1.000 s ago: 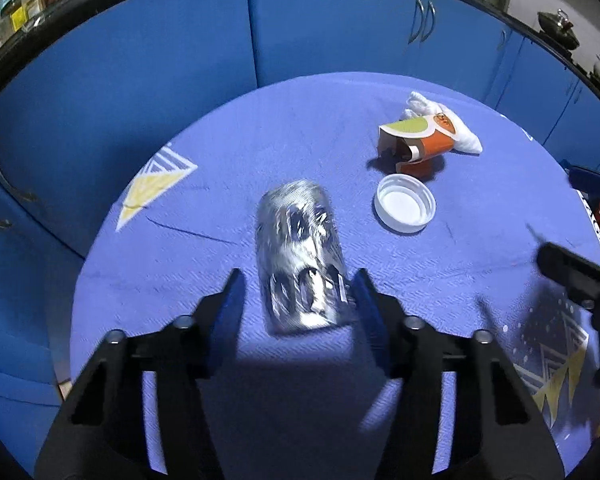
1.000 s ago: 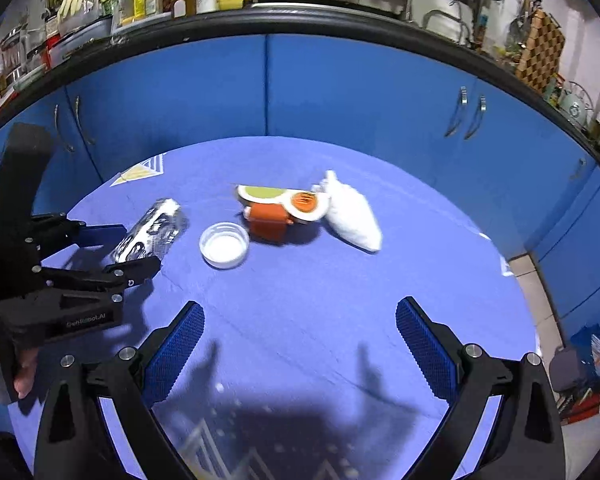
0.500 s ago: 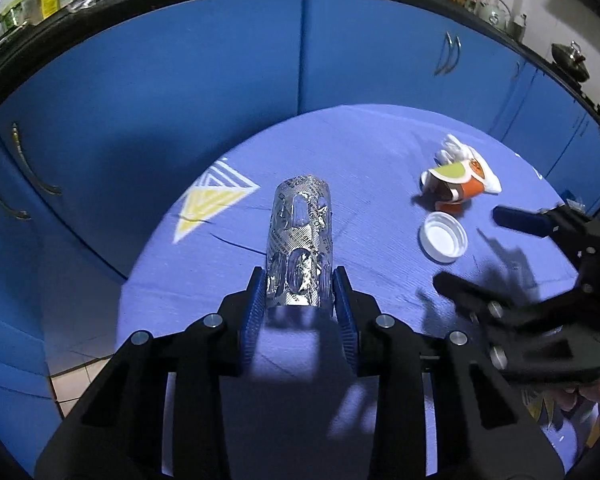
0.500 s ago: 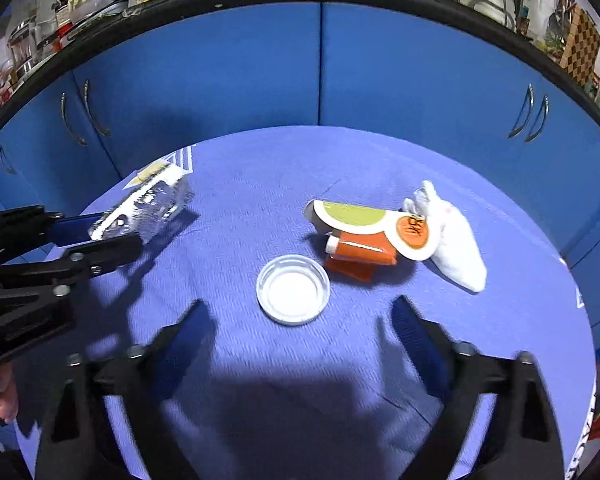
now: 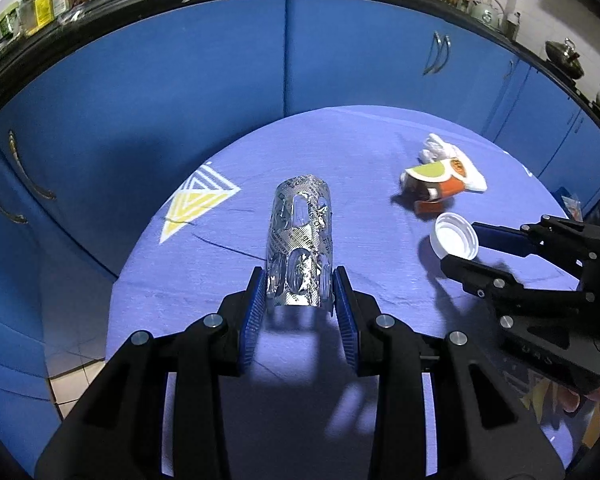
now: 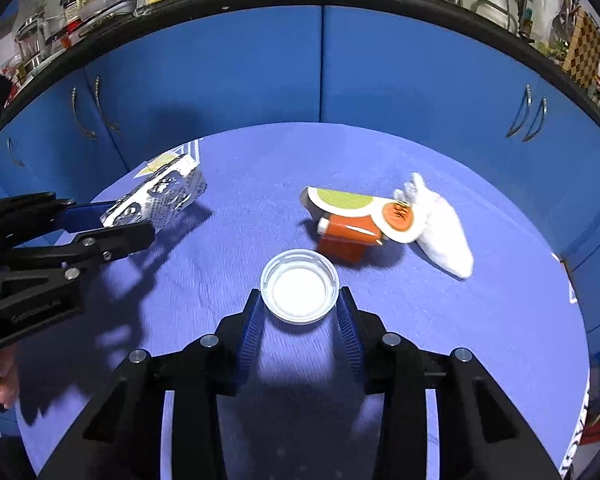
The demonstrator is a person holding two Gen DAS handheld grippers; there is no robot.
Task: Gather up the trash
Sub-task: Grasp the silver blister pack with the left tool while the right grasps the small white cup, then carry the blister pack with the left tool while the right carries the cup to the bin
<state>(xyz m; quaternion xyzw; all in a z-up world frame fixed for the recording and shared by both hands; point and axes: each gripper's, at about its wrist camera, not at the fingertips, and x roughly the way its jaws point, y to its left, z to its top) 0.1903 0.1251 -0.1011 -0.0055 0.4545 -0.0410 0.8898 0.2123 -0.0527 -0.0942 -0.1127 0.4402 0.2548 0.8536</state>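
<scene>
The round table (image 5: pixel 204 360), covered in a purple-blue cloth, is bounded on the far side by blue cabinet doors (image 5: pixel 180 92); its left rim falls away to tiled floor (image 5: pixel 76 380). Open cloth is seen across the far half of the table and along the near right in the right wrist view, with a yellow triangle motif (image 5: pixel 192 204) close to the left rim.

The left gripper (image 5: pixel 300 292) is closed onto a silver blister pack (image 5: pixel 300 248), gripped at its near end between both blue pads. The pack is held clear of the cloth, curled across its width, its long axis running straight forward along the fingers towards the cabinets.

The right gripper (image 6: pixel 300 308) is part-open. A white plastic lid (image 6: pixel 299 285) lies between its fingertips, open side up, flat on the cloth; whether the pads touch its rim cannot be told, and the rim is slightly blurred.

Just beyond the lid lies a crushed orange paper cup (image 6: pixel 352 228), on its side, with its axis roughly across the table. A crumpled white tissue (image 6: pixel 440 228) touches the cup's right side, well inside the right rim
</scene>
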